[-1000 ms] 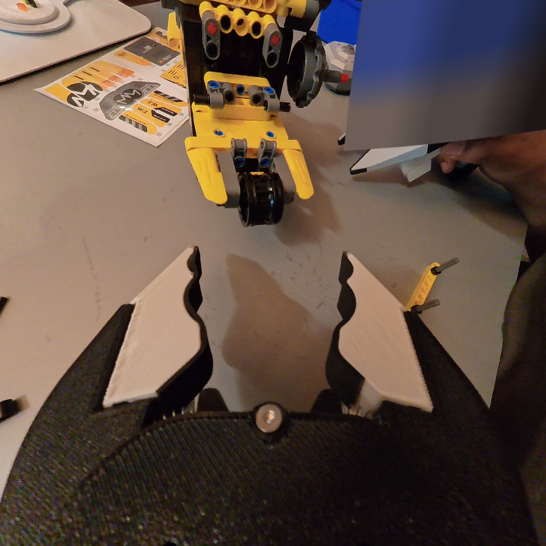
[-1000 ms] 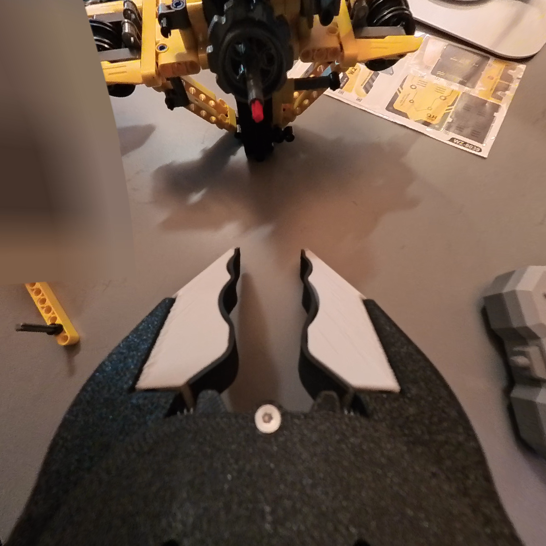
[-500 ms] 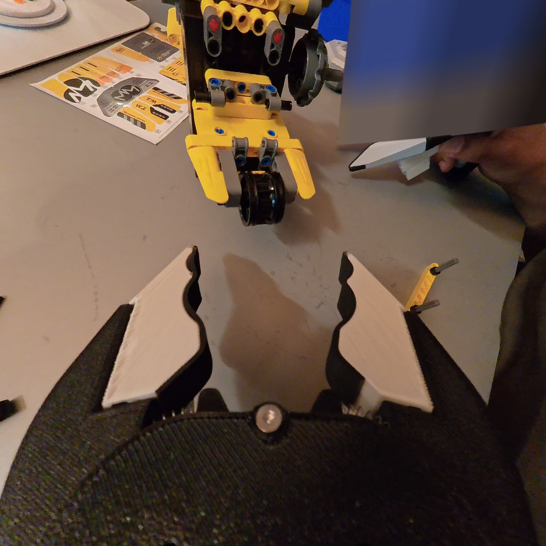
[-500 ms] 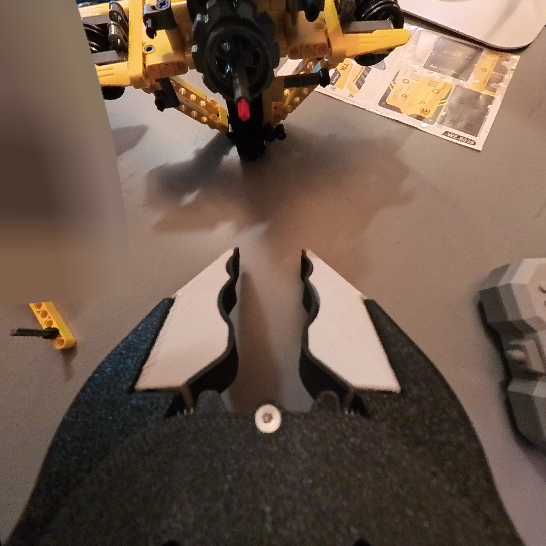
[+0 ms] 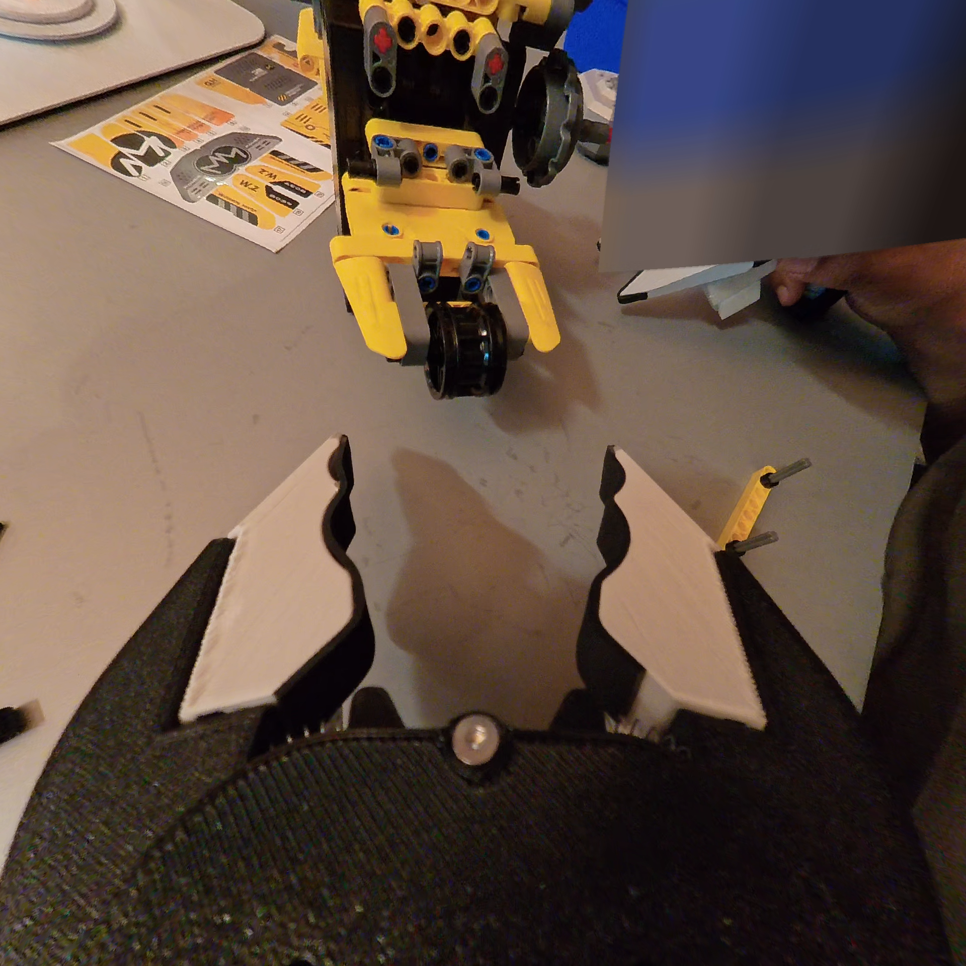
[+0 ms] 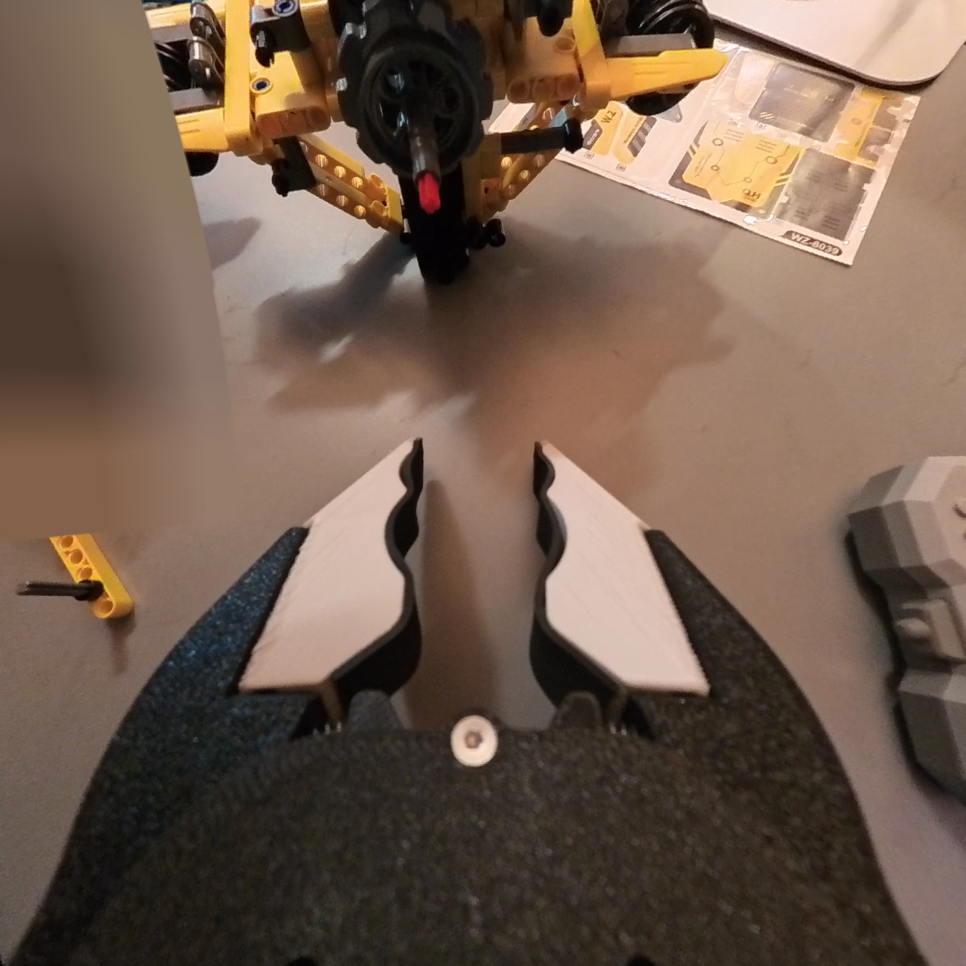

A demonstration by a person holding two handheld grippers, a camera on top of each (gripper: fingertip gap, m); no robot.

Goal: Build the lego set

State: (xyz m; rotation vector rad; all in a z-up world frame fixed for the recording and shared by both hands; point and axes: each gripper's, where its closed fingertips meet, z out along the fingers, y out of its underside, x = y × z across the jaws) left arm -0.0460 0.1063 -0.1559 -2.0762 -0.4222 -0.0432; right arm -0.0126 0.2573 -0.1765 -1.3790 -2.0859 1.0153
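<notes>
A yellow and black toy-brick vehicle model (image 5: 434, 209) stands on the grey table (image 5: 157, 366), its small black wheel (image 5: 465, 350) toward me. My left gripper (image 5: 473, 449) is open and empty, a short way in front of that wheel. In the right wrist view the same model (image 6: 418, 104) shows from its side, with a black gear wheel and a red-tipped axle (image 6: 427, 188) pointing at me. My right gripper (image 6: 475, 452) is partly open and empty, well short of the model. A loose yellow beam with dark pins (image 5: 747, 507) lies right of my left gripper; it also shows in the right wrist view (image 6: 96, 580).
A sticker sheet (image 5: 209, 151) lies left of the model, also seen in the right wrist view (image 6: 758, 151). A grey mat (image 5: 130, 57) is beyond it. A grey blocky part (image 6: 915, 617) lies at the right. A person's hand (image 5: 862, 292) holds a white and black flat thing (image 5: 674, 282). The red-tipped axle (image 6: 427, 188) lies some 8 cm from my right tips, 12 cm from my left tips.
Both grippers have shifted only slightly; the model sits a little differently in each view. Jaw openings are unchanged. The person's hand and the white thing have moved a little.
</notes>
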